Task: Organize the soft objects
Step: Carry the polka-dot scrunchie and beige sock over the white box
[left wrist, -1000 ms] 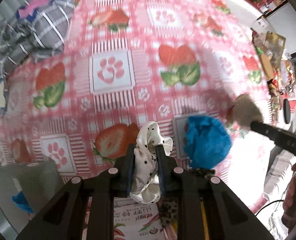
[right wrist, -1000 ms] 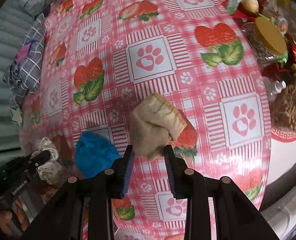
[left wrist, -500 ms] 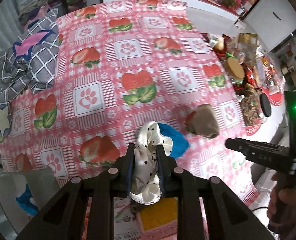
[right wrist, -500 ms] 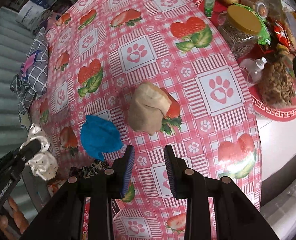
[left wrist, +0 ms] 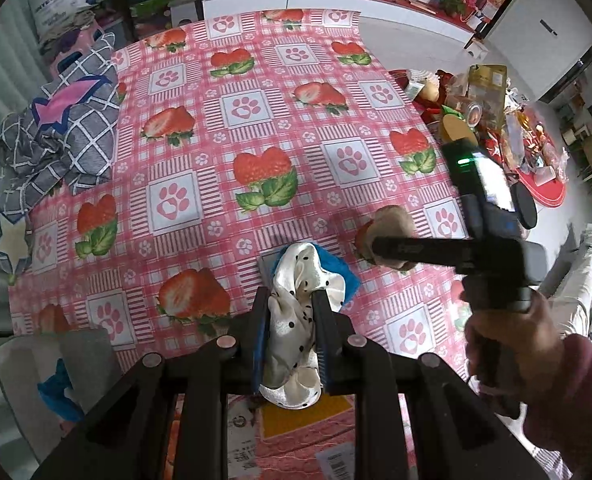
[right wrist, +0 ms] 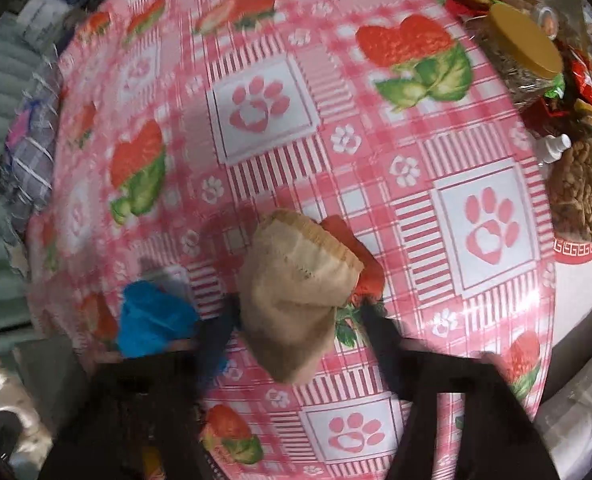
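My left gripper (left wrist: 290, 300) is shut on a white satin scrunchie with black dots (left wrist: 296, 328), held above the pink strawberry tablecloth (left wrist: 216, 160). Just beyond it a blue cloth (left wrist: 341, 276) lies on the table. To its right lies a beige folded cloth (right wrist: 296, 280). My right gripper (right wrist: 296, 324) hangs low over that cloth, jaws wide on either side and closing, pads not pressing; the view is blurred. In the left wrist view the right gripper's fingers (left wrist: 391, 246) cross the beige cloth (left wrist: 391, 220).
A grey checked garment (left wrist: 64, 136) is heaped at the table's left edge. Jars and snack packets (right wrist: 523, 52) crowd the right side on a red tray (right wrist: 575, 246). A grey box (left wrist: 56, 376) stands at the near left. A hand (left wrist: 507, 344) holds the right gripper.
The left gripper rose with the scrunchie. The right gripper let go of the beige cloth, lifted away, then dropped back over it with its jaws wider apart.
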`<state>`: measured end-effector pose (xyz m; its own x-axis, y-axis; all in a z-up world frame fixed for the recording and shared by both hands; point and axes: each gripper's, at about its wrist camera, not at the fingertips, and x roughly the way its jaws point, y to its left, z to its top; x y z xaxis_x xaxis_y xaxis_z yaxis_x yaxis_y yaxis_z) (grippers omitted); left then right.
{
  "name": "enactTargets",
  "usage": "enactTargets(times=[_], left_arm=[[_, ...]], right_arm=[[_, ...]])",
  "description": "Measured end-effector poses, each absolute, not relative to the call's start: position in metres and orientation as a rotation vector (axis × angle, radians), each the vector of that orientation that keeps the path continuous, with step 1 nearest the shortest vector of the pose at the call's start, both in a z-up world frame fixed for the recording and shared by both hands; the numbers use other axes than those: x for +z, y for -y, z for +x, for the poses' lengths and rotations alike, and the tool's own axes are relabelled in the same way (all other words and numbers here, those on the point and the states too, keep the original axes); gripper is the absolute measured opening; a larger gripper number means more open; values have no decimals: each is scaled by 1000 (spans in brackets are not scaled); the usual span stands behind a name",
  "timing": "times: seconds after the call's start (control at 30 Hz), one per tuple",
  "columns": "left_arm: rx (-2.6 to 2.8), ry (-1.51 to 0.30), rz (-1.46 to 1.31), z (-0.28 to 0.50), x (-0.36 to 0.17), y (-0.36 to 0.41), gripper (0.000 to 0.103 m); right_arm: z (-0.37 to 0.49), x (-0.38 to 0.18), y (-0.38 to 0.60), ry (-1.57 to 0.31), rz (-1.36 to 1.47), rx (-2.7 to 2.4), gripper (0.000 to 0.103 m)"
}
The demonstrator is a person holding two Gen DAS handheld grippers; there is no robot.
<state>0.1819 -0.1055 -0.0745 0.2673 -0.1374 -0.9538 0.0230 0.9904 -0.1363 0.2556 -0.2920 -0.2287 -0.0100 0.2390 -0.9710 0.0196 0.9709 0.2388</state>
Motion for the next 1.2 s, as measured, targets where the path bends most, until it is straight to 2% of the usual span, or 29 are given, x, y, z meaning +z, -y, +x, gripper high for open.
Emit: enactTargets(times=[0.47,0.9,1.2], left_arm=[[-268,-1256,10,161,-49,174,23],[-508,-1244,153,82,-27,230,23],[-619,-1277,187,25,-22,224,23]], right_arm=[[205,-184,355,-1530,372,194,26],[119,-143,380,-1510,435,165,26],[62,-136,374,-1530,451,145,26]])
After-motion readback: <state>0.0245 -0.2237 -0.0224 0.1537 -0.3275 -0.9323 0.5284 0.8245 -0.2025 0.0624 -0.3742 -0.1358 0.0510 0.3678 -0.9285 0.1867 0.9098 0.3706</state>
